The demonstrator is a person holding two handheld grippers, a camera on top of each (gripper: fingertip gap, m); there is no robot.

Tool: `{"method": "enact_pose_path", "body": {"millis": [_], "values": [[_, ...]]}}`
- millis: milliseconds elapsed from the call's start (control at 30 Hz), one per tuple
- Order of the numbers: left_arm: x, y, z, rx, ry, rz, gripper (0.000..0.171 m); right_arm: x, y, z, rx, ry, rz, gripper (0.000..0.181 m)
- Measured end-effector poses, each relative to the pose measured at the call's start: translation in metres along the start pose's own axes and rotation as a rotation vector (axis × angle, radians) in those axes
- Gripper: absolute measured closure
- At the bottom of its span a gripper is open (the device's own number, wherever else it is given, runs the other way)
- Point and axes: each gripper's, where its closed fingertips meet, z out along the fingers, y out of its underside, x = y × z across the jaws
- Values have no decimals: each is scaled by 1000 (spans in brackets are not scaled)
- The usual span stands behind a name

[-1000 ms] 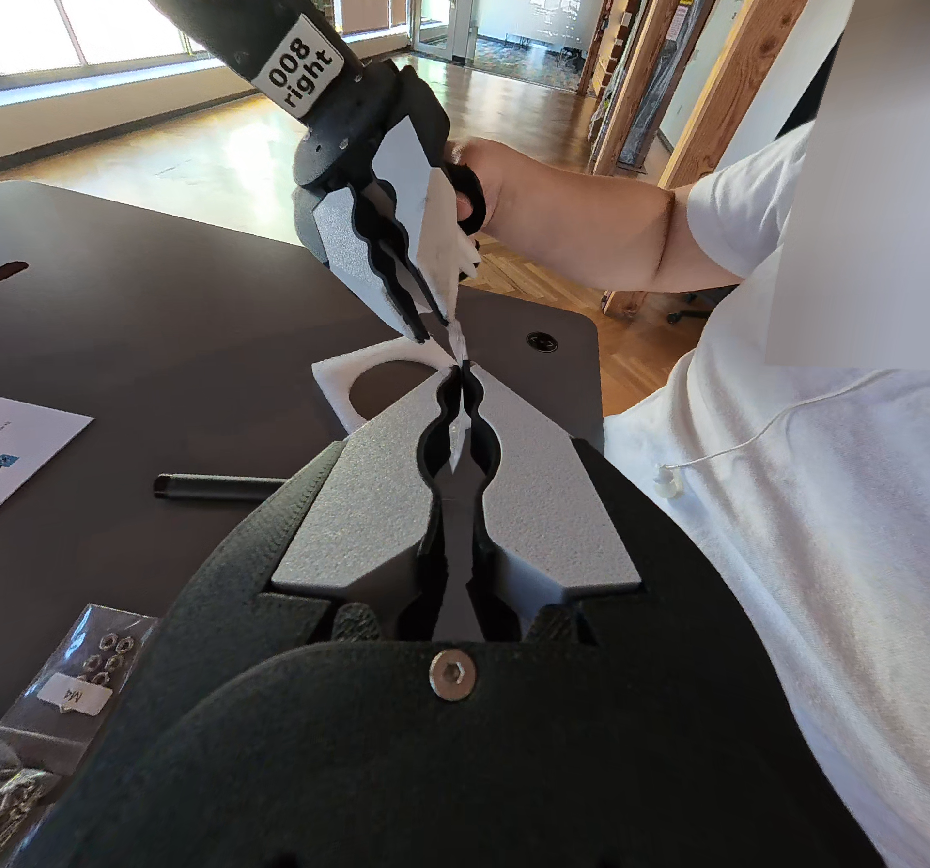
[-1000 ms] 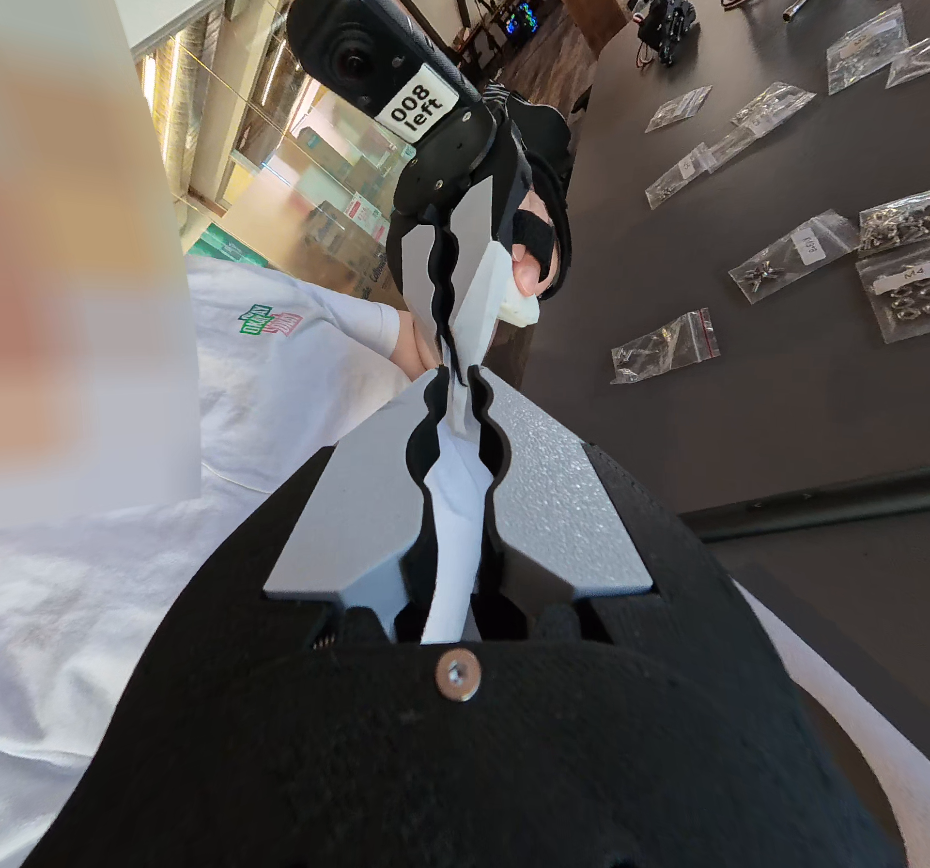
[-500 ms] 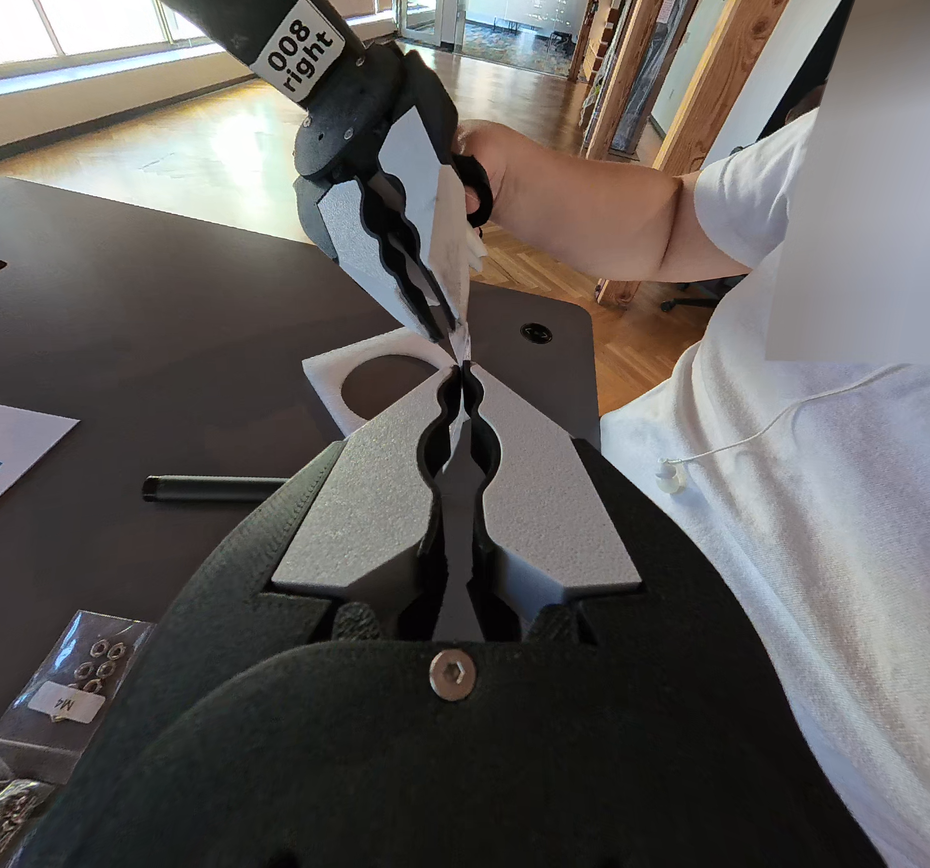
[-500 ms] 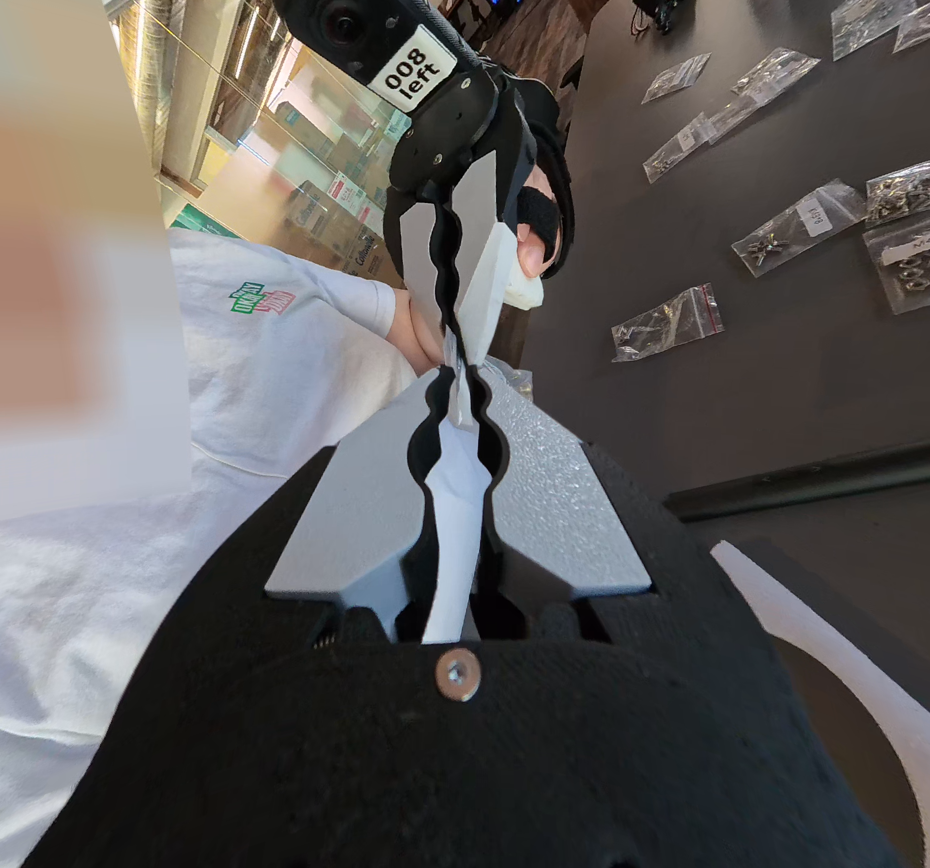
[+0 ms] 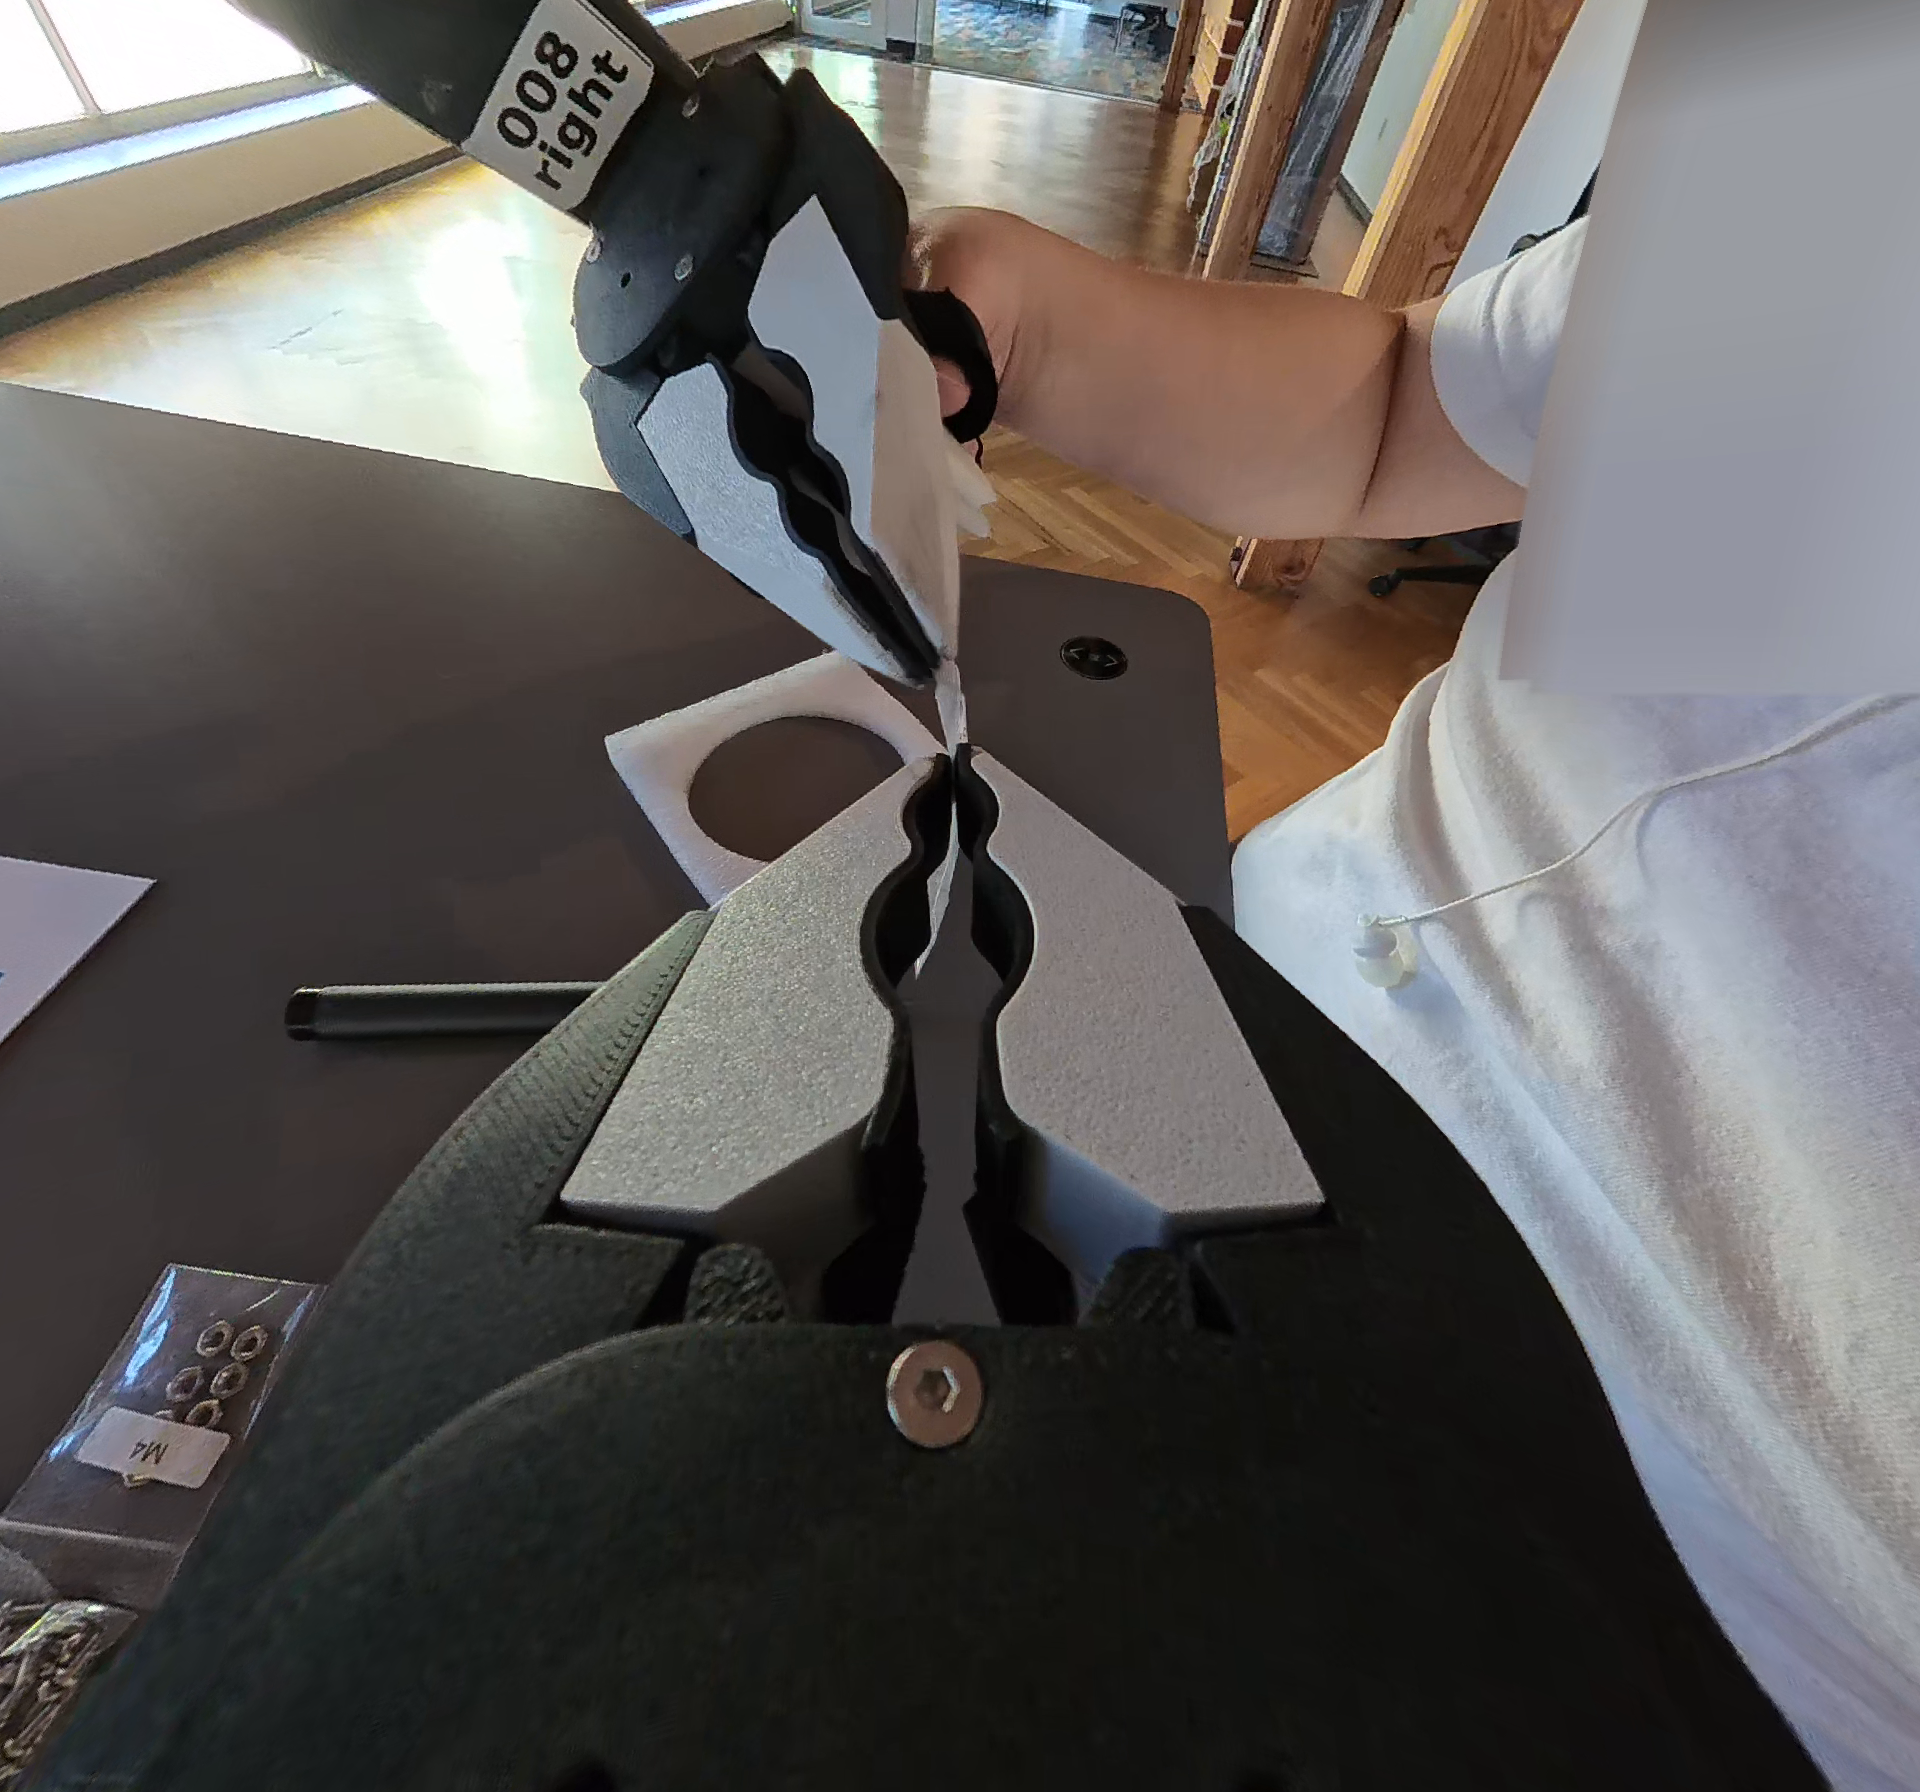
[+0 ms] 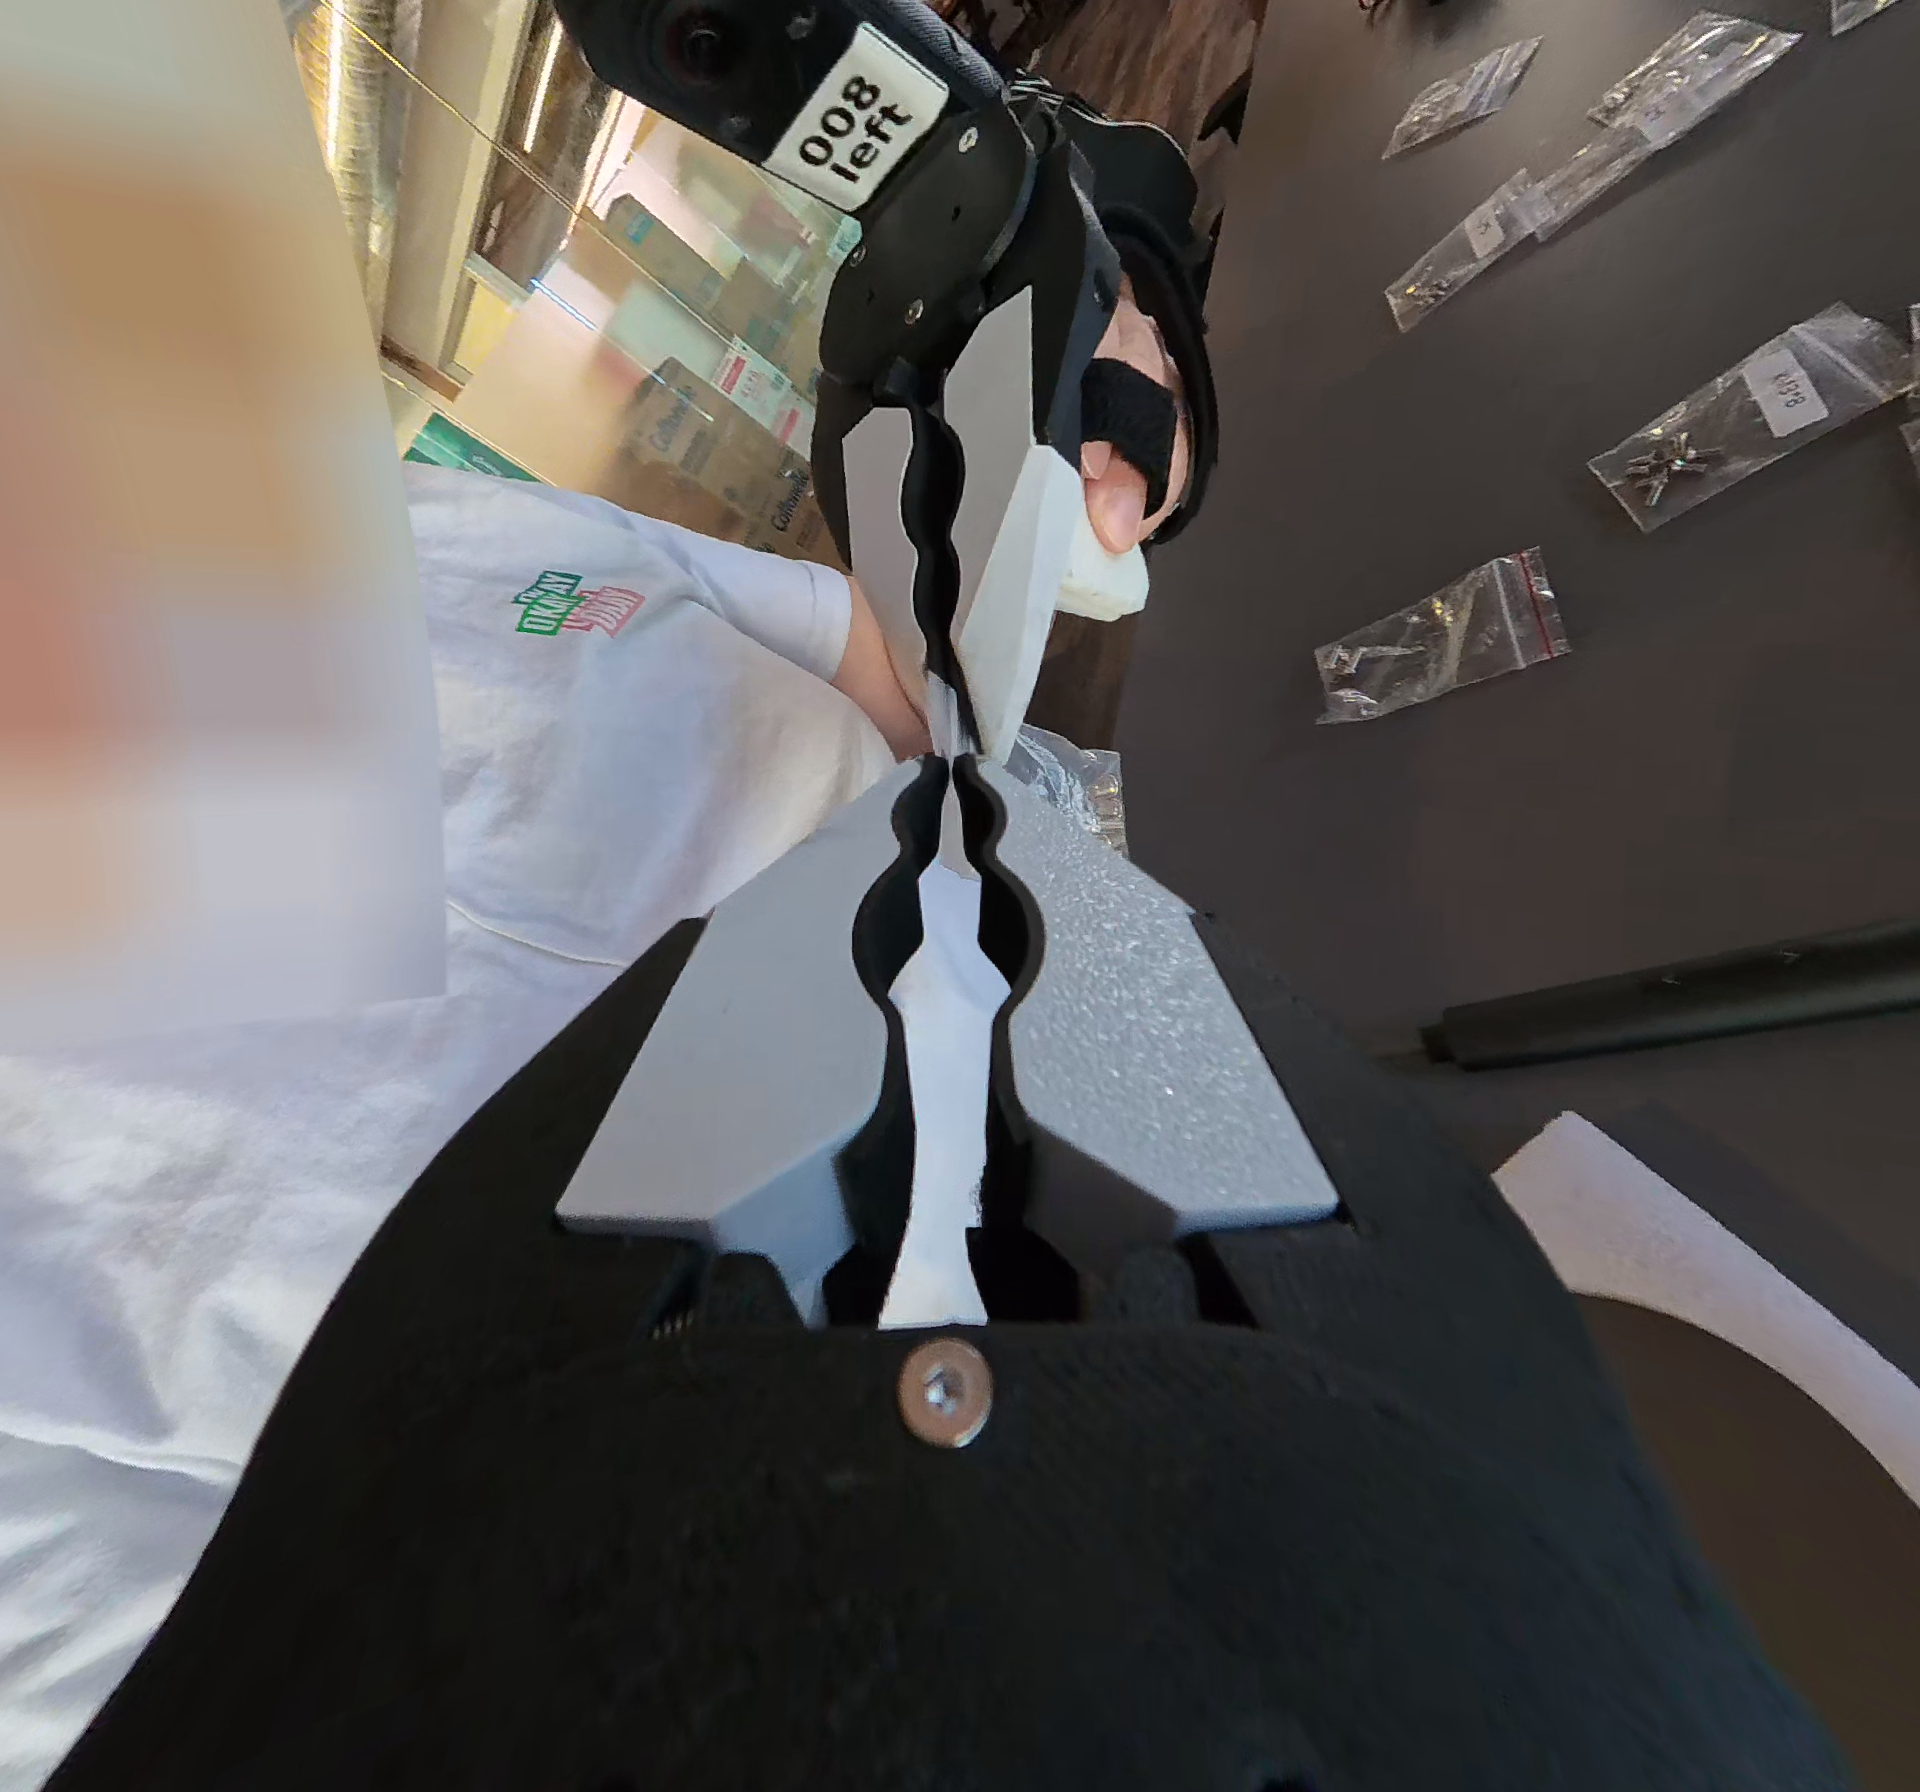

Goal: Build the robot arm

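Both grippers meet tip to tip above the dark table (image 5: 312, 703), the left gripper (image 5: 954, 766) and the right gripper (image 5: 928, 667) each clamped on one small clear plastic bag (image 5: 954, 708) stretched between them — a thin, limp, slippery thing, judging by its look, best pinched at its edges. At ten o'clock from the left gripper lies one white foam piece (image 5: 665, 755) with a round hole, one black rod (image 5: 436, 1007) at nine. About eight more bags of hardware (image 6: 1444, 641) lie scattered at the right gripper's two o'clock.
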Motion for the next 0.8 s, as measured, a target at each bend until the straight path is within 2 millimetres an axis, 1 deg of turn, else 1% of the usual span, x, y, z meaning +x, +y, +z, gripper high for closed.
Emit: {"method": "enact_pose_path", "body": {"millis": [133, 267, 633, 800], "values": [[1, 0, 0, -1, 3, 2, 171, -1, 2, 1, -14, 6, -9, 179], [3, 0, 1, -5, 4, 11, 171, -3, 0, 0, -1, 0, -6, 180], [4, 1, 2, -16, 0, 37, 171, -6, 5, 2, -19, -27, 23, 181], [3, 3, 4, -23, 7, 17, 171, -5, 9, 1, -35, -22, 19, 181]]}}
